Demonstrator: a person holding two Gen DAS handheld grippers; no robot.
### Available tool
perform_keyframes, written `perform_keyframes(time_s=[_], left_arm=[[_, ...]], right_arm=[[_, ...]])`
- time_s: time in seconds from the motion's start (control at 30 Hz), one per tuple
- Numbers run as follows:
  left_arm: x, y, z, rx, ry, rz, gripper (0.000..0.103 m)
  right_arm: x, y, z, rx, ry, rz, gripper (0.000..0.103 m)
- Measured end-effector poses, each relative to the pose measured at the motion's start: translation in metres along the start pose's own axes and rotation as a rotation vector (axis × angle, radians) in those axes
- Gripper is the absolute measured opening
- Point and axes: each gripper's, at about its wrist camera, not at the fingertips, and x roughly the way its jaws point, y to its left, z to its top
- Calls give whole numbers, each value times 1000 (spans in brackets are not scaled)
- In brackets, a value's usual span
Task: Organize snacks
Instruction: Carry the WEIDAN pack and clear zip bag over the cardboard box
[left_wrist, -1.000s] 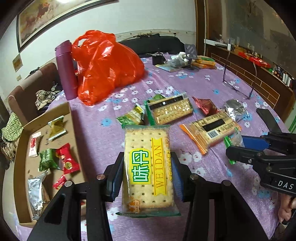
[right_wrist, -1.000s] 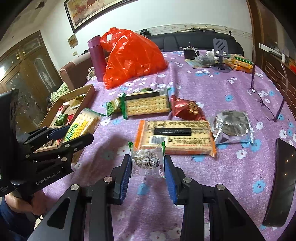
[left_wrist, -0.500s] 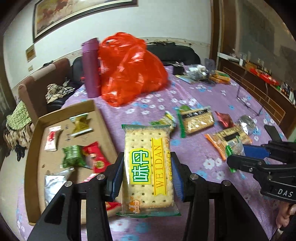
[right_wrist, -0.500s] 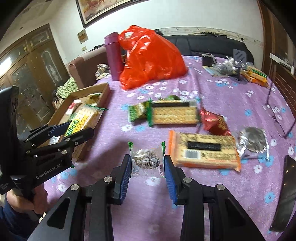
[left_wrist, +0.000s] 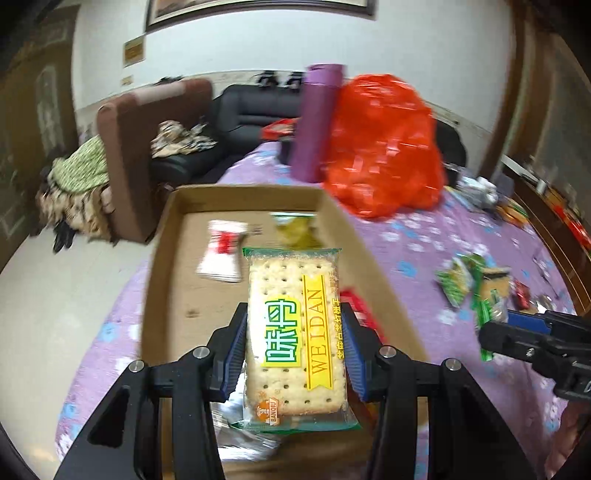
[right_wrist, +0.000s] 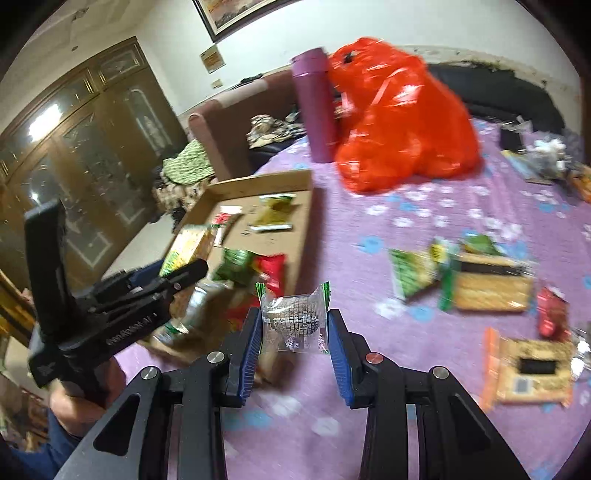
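The step in hand looks like carrying two snacks to the box (left_wrist: 334, 210) at the left of the counter (left_wrist: 413, 251) and setting them in.

On the left, the left claw (left_wrist: 295, 350) pinches a cracker pack (left_wrist: 295, 332) by its long edges, both blue pads pressed on the wrapper. The pack hangs above the box floor, label up, tilted down toward it. To do this well, lower it over the bare cardboard at the left of the box, beside the white packet (left_wrist: 223, 251) and short of the yellow-green one (left_wrist: 297, 230), so it lies flat and does not cover the red packet (left_wrist: 356, 312) at its right. Spread the claw only when the pack is close to the floor; it is stiff and broad and could tip off a neighbour.

To the right, the right claw (right_wrist: 293, 339) pinches a clear-wrapped ball snack (right_wrist: 293, 319), held in the air over the counter near the box's corner, not yet over the cardboard. It should wait or come in on the near right side, since the left claw occupies the middle.

Both claws point forward and slope downward. In the right view a hand (right_wrist: 79, 402) grips the left claw's handle low at the left edge, with a dark sleeve below it.
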Motion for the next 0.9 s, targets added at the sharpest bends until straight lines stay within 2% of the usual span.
perform_keyframes(time_s=[0.17, 0.4, 0.7, 0.9], left_arm=[[19, 32, 4, -73, 48, 25, 46], [30, 37, -2, -75, 83, 33, 46], [43, 45, 7, -101, 116, 41, 46], [47, 47, 7, -105, 137, 49, 46]], right_arm=[[43, 16, 23, 31, 61, 55, 39], [100, 21, 51, 84, 118, 78, 40], [141, 16, 72, 133, 142, 49, 40], [151, 14, 75, 137, 154, 31, 40]])
